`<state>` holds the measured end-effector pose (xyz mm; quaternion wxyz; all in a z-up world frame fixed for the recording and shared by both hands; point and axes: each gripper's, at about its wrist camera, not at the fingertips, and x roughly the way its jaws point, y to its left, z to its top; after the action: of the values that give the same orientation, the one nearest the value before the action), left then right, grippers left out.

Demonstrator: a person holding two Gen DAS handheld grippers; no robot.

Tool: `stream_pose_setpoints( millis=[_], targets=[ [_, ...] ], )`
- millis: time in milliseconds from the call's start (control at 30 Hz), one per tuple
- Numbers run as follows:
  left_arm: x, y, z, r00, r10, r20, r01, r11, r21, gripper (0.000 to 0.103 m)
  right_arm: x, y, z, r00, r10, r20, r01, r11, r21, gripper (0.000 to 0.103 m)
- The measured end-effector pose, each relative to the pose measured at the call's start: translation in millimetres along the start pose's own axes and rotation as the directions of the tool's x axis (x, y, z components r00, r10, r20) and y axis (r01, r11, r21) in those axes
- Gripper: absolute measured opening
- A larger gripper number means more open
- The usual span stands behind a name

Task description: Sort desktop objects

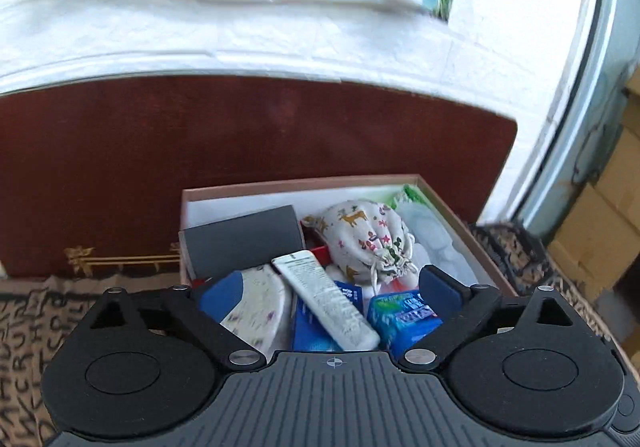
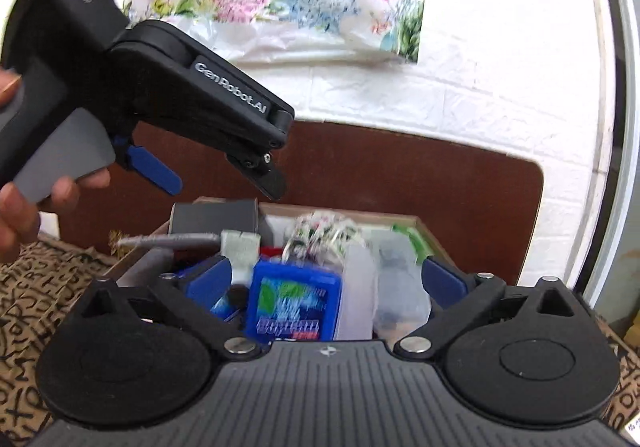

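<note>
Inside box (image 1: pixel 460 199): printed pouch (image 1: pixel 366 235); white tube (image 1: pixel 328 297); blue packet (image 1: pixel 404 317).

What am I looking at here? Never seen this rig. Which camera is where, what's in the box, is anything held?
No robot arm: a person holds a handheld two-finger claw in each hand. Each picture comes from a wide-angle camera on one claw, looking forward along its fingers.

The left wrist view shows the left claw open, with nothing pinched. The right wrist view shows the right claw open too, also gripping nothing; the left claw and the person's hand show at its upper left.

Both hang over an open cardboard box on a patterned cloth. Inside lie a white tube, a printed drawstring pouch, a blue gum pack, a grey block and more. The right wrist view is blurred.
</note>
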<state>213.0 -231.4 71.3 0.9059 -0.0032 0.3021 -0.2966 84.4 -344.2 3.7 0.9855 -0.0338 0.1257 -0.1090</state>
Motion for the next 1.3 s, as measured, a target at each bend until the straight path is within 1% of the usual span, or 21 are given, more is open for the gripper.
stream_pose_setpoints(
  millis=[67,133,167,233,333,533,600,733,867,1000,1100,1300],
  targets=[
    [-21,-5,-11,0.997,0.048,0.062,-0.049,0.999,0.005,0.1,-11,0,1,1.0,0.008,-0.008,-0.008,1.0,0.0,0.102],
    [-43,-13,-23,0.989,0.09,0.121,-0.093,0.996,0.017,0.101,-28,-1,3,1.0,0.013,-0.009,-0.013,1.0,0.003,0.102],
    [-54,-17,-28,0.985,0.1,0.144,-0.104,0.994,0.022,0.103,-35,-3,3,1.0,0.013,-0.008,-0.013,1.0,0.011,0.102],
    [-73,-26,-37,0.979,0.108,0.174,-0.115,0.993,0.027,0.103,-51,-7,4,1.0,0.019,-0.005,-0.018,0.999,0.035,0.102],
    [-101,-37,-52,0.973,0.125,0.192,-0.13,0.991,0.015,0.103,-75,-11,8,1.0,0.029,0.003,-0.029,0.998,0.05,0.102],
    [-151,-51,-83,0.962,0.179,0.208,-0.176,0.984,-0.035,0.103,-131,-19,8,0.999,0.005,0.045,-0.007,0.999,0.042,0.102],
    [-165,-57,-92,0.956,0.191,0.221,-0.19,0.981,-0.025,0.103,-147,-23,5,0.999,-0.007,0.046,0.005,0.999,0.042,0.102],
    [-192,-71,-109,0.943,0.199,0.266,-0.214,0.976,0.03,0.103,-176,-30,-2,0.998,-0.022,0.053,0.018,0.997,0.072,0.102],
    [-205,-85,-130,0.947,0.203,0.251,-0.224,0.973,0.06,0.103,-199,-33,-10,0.998,-0.029,0.052,0.025,0.997,0.076,0.102],
    [-205,-92,-149,0.957,0.199,0.21,-0.218,0.974,0.068,0.103,-209,-28,-18,1.0,-0.016,0.005,0.016,1.0,0.026,0.102],
    [-204,-95,-153,0.965,0.19,0.18,-0.206,0.976,0.073,0.103,-212,-25,-21,1.0,-0.005,-0.026,0.005,1.0,-0.005,0.102],
    [-205,-98,-155,0.964,0.204,0.17,-0.218,0.973,0.072,0.103,-220,-25,-17,1.0,-0.012,-0.024,0.012,1.0,0.001,0.103]
  ],
)
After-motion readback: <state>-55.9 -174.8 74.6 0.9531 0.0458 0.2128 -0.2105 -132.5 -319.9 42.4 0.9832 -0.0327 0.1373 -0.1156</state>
